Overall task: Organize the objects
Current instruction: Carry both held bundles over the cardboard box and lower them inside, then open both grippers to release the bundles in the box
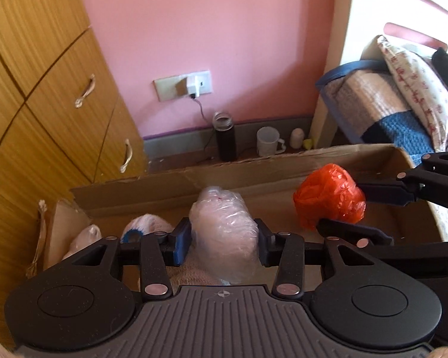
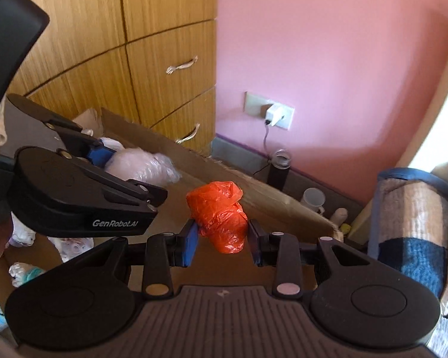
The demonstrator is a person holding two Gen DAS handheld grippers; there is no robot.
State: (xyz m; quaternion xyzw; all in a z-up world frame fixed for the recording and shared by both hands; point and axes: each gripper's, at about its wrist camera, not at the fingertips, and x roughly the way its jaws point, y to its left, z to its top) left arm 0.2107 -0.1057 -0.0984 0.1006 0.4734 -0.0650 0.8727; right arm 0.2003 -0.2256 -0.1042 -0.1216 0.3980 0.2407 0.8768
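My left gripper [image 1: 224,240] is shut on a clear plastic-wrapped bundle [image 1: 224,226] and holds it above an open cardboard box [image 1: 194,185]. It also shows in the right wrist view [image 2: 143,167]. My right gripper [image 2: 223,243] is shut on a crumpled orange plastic bag [image 2: 221,214] above the same box [image 2: 271,200]. In the left wrist view the orange bag [image 1: 328,197] hangs to the right of the clear bundle, held by the right gripper's fingers [image 1: 382,192].
A wooden wardrobe with drawers [image 1: 44,89] stands at the left. A dark bottle [image 1: 224,137] and a white cup [image 1: 267,141] stand by the pink wall. Folded blankets [image 1: 388,110] lie at the right. Small soft items [image 2: 24,268] lie in the box.
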